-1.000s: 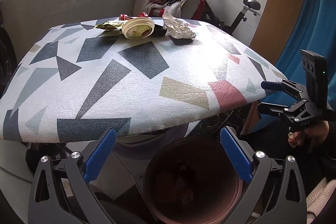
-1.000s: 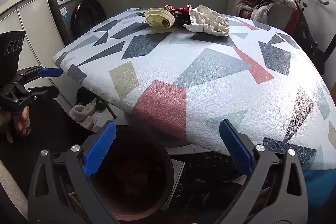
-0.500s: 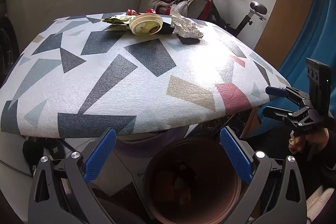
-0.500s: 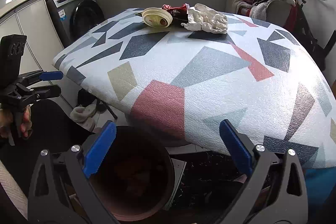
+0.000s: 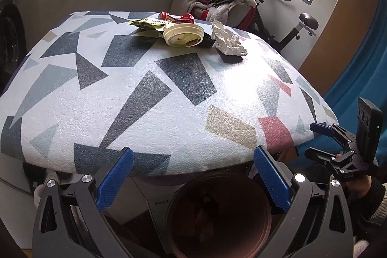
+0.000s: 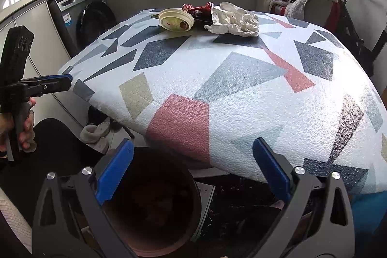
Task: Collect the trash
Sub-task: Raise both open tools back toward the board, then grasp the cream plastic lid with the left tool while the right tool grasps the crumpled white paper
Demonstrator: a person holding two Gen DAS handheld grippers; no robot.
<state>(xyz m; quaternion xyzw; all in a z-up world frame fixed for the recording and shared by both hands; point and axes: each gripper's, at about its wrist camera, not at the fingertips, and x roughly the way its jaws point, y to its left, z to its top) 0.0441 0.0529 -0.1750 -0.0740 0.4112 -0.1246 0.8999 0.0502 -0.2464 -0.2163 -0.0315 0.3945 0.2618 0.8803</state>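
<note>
Still at the reach stage, both the left claw (image 5: 193,175) and right claw (image 6: 192,172) gape wide and empty over the bin (image 5: 217,214), with the trash (image 5: 182,34) far ahead across the surface (image 5: 145,88).

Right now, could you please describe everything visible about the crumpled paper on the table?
The crumpled paper is white, wrinkled and thin-looking, a loose wad with folded edges. It lies at the far end of the table, right of the round lid, by the red wrapper. Neither gripper touches it.
</note>
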